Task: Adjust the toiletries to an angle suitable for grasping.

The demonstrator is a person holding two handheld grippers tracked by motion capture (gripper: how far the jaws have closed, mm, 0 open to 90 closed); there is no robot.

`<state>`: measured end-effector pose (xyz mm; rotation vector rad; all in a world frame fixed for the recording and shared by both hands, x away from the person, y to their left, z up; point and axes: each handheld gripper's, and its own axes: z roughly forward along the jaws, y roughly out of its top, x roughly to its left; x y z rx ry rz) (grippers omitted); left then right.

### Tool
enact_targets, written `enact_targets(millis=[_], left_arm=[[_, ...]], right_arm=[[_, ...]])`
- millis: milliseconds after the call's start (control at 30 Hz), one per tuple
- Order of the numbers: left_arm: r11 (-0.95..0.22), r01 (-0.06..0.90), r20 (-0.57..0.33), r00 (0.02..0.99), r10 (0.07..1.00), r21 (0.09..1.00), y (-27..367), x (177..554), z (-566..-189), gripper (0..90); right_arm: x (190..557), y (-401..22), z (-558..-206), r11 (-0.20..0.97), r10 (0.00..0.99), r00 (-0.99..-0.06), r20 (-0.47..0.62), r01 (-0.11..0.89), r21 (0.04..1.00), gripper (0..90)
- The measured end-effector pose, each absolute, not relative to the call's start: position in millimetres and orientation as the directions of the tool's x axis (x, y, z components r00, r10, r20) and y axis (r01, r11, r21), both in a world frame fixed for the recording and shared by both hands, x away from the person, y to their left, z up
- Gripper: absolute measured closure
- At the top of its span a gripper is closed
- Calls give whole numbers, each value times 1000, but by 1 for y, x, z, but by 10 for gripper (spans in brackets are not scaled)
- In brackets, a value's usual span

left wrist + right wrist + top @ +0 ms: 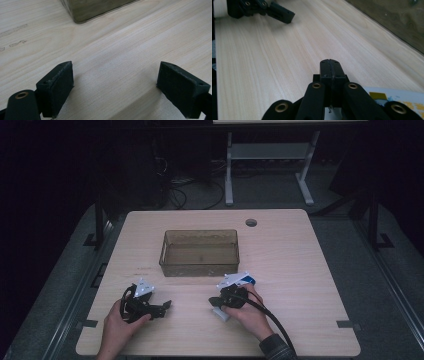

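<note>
The right gripper (219, 302), fingers pressed together and empty, lies over a small printed packet (398, 98) on the bench (300, 270). To pick it up, spread those fingers first. The left gripper (115, 85) rests with fingers wide.

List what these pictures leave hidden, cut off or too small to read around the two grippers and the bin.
- Printed card: right gripper view; the jaw links and bottom edge cut it off, print unreadable.
- Same item under the right gripper: high view; hand and gripper body cover it, too small to identify.
- Clear bin: left gripper view; top edge cuts it off.
- Left gripper: high view; jaws too small and dark to judge.
</note>
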<state>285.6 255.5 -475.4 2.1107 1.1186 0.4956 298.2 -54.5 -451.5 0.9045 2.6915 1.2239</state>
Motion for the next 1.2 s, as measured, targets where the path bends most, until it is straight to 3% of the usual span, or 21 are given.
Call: enact_targets(millis=[1200], left_arm=[[-392, 568, 14, 557, 831, 724, 256, 286, -475, 125]], right_arm=[[276, -79, -454, 532, 540, -821, 186, 505, 680, 900]])
